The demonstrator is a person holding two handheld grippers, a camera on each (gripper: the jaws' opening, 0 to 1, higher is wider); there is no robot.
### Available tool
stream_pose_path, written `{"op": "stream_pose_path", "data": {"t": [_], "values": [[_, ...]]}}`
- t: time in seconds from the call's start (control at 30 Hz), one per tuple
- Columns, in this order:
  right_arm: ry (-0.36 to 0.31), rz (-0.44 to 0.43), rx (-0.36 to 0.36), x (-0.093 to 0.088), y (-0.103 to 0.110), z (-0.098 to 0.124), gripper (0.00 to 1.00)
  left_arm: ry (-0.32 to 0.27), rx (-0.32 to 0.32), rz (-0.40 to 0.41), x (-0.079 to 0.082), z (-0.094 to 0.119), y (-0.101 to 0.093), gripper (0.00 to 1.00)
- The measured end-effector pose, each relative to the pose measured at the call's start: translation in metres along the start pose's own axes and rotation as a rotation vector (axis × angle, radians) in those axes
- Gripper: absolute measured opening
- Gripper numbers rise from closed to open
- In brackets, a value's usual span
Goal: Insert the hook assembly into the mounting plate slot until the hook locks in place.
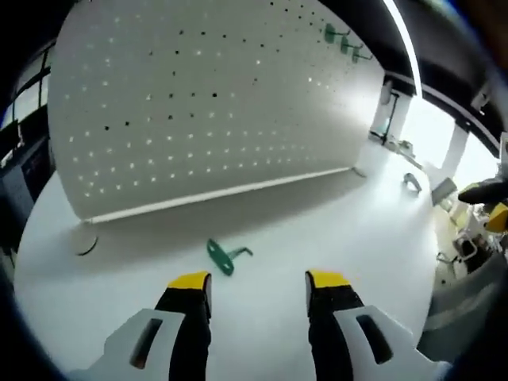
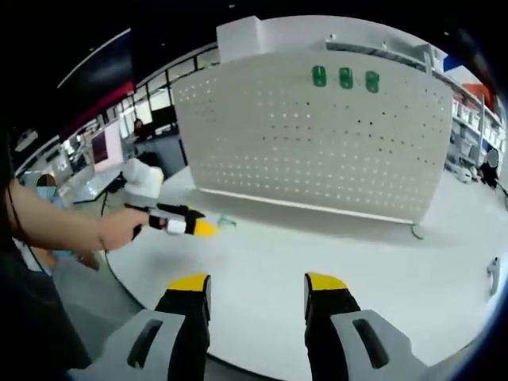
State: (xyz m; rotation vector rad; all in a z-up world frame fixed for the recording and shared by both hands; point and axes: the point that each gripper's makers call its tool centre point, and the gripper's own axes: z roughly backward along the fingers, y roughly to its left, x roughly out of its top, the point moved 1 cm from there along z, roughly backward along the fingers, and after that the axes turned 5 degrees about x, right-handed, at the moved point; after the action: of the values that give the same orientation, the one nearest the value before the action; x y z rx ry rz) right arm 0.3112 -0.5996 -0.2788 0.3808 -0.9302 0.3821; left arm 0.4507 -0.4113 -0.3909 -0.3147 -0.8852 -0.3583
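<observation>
Looking along my left gripper (image 1: 258, 279), I see its two yellow-tipped fingers (image 1: 189, 281) spread apart with nothing between them, poised over the white table (image 1: 349, 238). A green hook (image 1: 225, 256) lies flat on the table just beyond the left fingertip, near the foot of the white pegboard (image 1: 206, 103), which stands upright along the table's far side. Three more green hooks (image 1: 343, 41) hang in a row near the pegboard's upper right corner, and a grey hook (image 1: 411, 182) lies toward the table's right edge. In the right gripper view, my right gripper (image 2: 258, 281) also holds its fingers apart and empty, above the table's near edge. There the left gripper (image 2: 181, 221) enters from the left, held in a hand (image 2: 119, 228), its tip close to the green hook (image 2: 225, 222) on the table. The three hung hooks (image 2: 345, 77) sit high on the pegboard (image 2: 317, 143).
</observation>
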Motion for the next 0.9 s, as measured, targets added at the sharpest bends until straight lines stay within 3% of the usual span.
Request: {"op": "stream_pose_path", "data": {"t": [0.1,0.43,0.63,0.9], "values": [[0.008,0.003,0.012,0.0,0.004,-0.003,0.47,0.009,0.01,0.034,0.001,-0.006,0.003,0.44],[0.025,-0.01,-0.012,-0.003,-0.006,-0.005,0.46,0.059,0.033,0.014,-0.007,-0.02,0.005,0.35],[0.047,-0.016,-0.014,-0.008,-0.009,-0.008,0.46,0.066,0.053,-0.03,-0.006,-0.026,0.01,0.29],[0.049,0.002,-0.029,0.001,-0.016,-0.008,0.45,0.051,0.088,-0.035,-0.003,-0.03,0.02,0.18]]}}
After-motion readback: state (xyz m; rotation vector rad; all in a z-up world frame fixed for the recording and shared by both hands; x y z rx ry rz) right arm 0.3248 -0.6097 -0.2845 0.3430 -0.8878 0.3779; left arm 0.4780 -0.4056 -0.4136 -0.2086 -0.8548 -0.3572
